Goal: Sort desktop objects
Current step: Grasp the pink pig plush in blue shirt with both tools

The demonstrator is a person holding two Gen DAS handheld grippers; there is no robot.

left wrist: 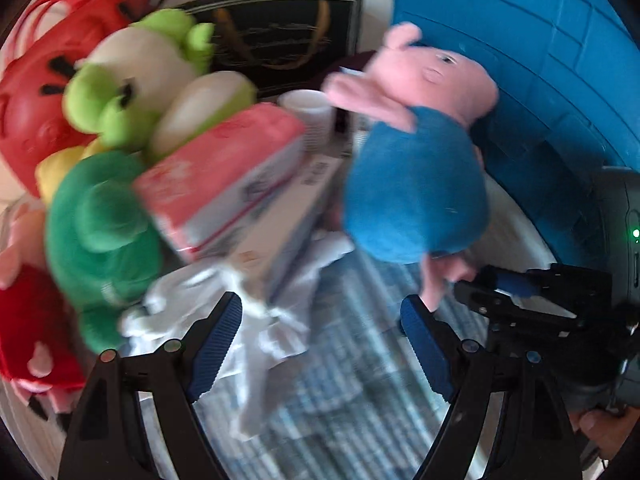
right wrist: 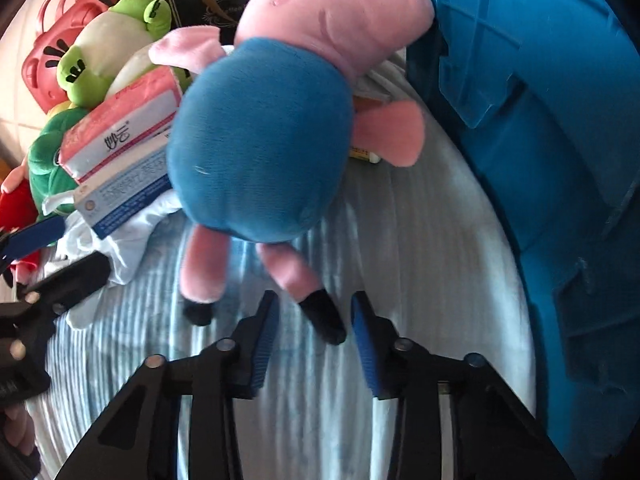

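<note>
A pink pig plush in a blue shirt [right wrist: 260, 140] lies on the striped cloth [right wrist: 420, 260], head against the blue bin [right wrist: 540, 120]. My right gripper [right wrist: 314, 322] is open, its blue pads either side of the pig's black foot [right wrist: 324, 316], not closed on it. The pig also shows in the left wrist view [left wrist: 416, 192]. My left gripper [left wrist: 320, 320] is open and empty above crumpled white plastic [left wrist: 260, 328]. The right gripper [left wrist: 480, 292] shows at the pig's leg in the left wrist view.
At left lie a pink tissue pack [right wrist: 120, 120] on a white and blue box [right wrist: 128, 196], a light green frog plush [right wrist: 104, 52], a dark green plush [right wrist: 48, 160], a red basket [right wrist: 60, 40] and a red plush [left wrist: 28, 328]. A dark framed board [left wrist: 280, 36] and white cup [left wrist: 308, 108] stand behind.
</note>
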